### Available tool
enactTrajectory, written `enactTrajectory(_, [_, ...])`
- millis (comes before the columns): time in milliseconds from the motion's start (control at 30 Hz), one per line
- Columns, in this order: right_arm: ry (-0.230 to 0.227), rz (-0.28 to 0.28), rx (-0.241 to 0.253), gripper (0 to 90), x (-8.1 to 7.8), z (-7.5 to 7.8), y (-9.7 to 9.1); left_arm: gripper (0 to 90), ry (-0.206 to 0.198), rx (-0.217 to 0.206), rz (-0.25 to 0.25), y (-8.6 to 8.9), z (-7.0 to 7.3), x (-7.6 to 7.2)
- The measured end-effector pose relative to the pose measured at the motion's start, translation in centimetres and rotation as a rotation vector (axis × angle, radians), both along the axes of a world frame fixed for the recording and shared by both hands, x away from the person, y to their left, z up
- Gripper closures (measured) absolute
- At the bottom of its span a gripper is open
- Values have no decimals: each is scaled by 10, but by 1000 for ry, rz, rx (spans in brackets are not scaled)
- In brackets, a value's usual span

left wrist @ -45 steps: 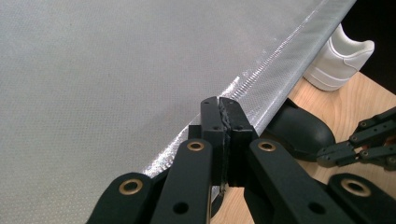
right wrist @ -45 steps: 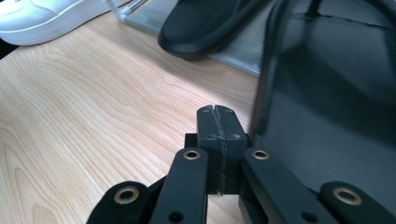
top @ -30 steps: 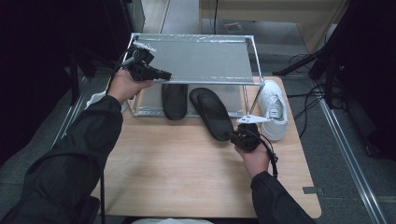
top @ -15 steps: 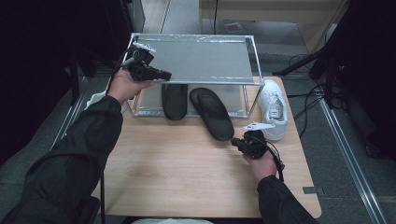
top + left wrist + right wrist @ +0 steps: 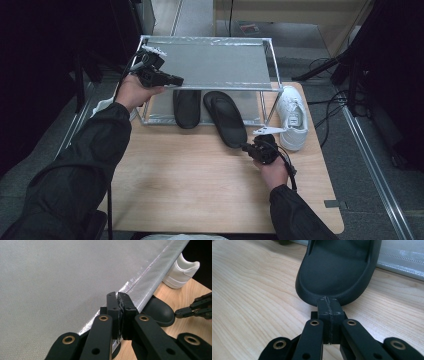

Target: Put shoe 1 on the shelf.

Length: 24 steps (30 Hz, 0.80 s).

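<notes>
Light falls from above onto the wooden table (image 5: 190, 170), leaving the room's edges nearly black. The shelf's silvery edge (image 5: 140, 293) catches a bright glare. Up close, the black jaws blur softly, and the white shoe (image 5: 181, 271) looks slightly washed out.

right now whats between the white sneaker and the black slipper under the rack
The second black slipper, its heel by the shut right gripper, and the rack's front leg, in the high view.

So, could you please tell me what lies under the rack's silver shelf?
Under the shelf lie two black slippers, heels sticking out front. Their toe ends are covered by it.
</notes>
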State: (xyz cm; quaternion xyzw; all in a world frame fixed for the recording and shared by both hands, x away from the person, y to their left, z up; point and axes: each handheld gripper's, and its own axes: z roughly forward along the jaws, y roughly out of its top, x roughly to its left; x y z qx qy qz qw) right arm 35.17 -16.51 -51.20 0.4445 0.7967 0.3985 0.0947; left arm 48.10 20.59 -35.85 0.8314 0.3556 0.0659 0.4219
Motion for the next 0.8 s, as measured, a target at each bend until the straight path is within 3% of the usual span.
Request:
enactTrajectory(200, [-11,-14,34,900,8,2,9,885,2,-1,1,0,0,0])
enactTrajectory(433, [-23,2,34,900,18,3,27,885,1,-1,-3,0,0,0])
enactTrajectory(800, [-23,-38,3,900,15,4,6,885,1,9,-6,0,1,0])
